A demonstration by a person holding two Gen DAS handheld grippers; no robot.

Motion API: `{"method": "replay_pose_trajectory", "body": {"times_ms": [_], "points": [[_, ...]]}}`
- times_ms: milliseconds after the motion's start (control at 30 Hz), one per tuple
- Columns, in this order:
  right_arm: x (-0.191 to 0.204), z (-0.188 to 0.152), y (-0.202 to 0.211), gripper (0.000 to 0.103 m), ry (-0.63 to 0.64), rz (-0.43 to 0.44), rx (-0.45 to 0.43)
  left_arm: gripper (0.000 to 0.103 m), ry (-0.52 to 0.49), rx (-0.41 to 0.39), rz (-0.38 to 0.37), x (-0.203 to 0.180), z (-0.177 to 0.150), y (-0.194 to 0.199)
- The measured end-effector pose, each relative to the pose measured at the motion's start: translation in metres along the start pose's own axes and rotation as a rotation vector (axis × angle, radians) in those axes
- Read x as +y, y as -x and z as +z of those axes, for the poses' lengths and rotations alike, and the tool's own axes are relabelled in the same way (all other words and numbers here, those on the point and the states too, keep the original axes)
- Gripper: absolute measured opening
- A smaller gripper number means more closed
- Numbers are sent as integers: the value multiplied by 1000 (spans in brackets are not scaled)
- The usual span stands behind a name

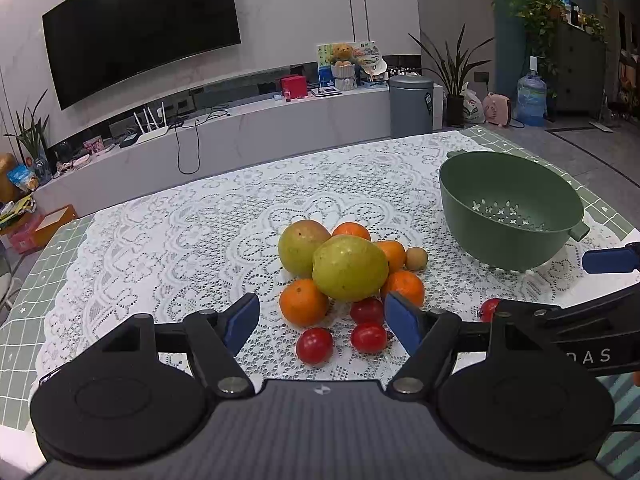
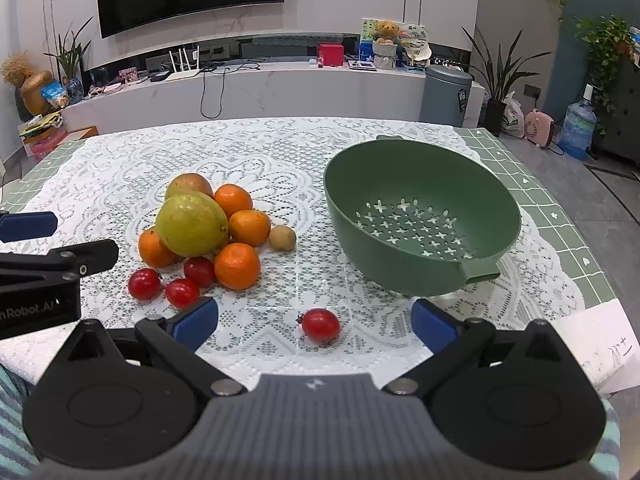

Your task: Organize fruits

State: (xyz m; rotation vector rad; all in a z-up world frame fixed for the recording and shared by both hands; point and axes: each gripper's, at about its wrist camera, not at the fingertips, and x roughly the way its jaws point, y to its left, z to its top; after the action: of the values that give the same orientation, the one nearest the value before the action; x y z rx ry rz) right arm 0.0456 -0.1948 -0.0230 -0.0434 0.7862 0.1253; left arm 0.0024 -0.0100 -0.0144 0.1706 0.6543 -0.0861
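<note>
Starting from zero, I judge: green colander (image 2: pixel 420 216) sitting empty, right of fruit pile (image 2: pixel 200 232) on lace cloth (image 2: pixel 120 168). Stray tomato (image 2: pixel 321 324) lying apart, between my right gripper (image 2: pixel 314 320) fingers. Both left gripper (image 1: pixel 322 320) and right spread wide, gripping nothing. Everything left to move.

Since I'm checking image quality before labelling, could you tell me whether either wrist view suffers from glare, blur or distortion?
Left wrist view: sharp on the fruit pile, strong fisheye bending of the television, faint ceiling reflections on its screen. Right wrist view: also sharp, the colander evenly lit with soft shadows, dark vignetting in the corners.
</note>
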Motion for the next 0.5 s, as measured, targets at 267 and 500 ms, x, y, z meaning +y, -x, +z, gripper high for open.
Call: {"method": "replay_pose_trajectory", "body": {"times_ms": [267,500], "points": [[-1,0,-1,99,-7,-11,7,84,0,1,-1,0,0,0],[-1,0,-2,99,-9,-18,15,84,2,5,-5,-2,-1,1]]}}
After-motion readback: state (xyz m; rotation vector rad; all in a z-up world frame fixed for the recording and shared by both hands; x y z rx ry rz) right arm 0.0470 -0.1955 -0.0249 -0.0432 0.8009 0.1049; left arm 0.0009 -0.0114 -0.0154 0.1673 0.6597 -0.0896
